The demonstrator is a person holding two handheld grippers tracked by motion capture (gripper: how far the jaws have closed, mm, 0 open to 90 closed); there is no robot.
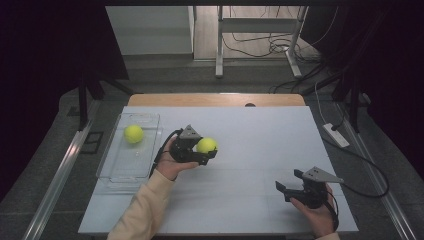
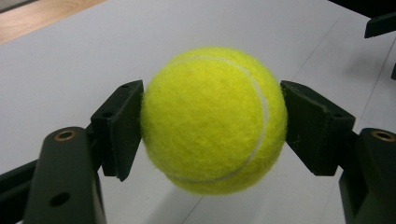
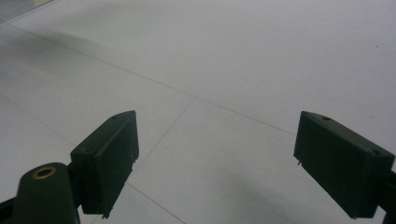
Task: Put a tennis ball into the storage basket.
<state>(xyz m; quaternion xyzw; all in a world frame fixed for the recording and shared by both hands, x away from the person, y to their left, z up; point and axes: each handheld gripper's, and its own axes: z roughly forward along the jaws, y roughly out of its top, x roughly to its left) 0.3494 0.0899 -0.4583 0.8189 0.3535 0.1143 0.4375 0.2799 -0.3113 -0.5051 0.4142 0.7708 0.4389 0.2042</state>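
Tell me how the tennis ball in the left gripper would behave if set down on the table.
The tennis ball is round, so it would likely roll on the flat table. Its fuzzy felt probably resists slipping in the left gripper.

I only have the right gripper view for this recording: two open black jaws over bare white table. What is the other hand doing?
Observer: The left gripper is shut on a tennis ball, both pads pressing its sides.
Operator: Is that ball resting on the table?
Observer: No, the left gripper view shows it held clear of the white table.
Operator: Any other balls around?
Observer: Yes, a second tennis ball lies in a clear tray at the table's left edge.
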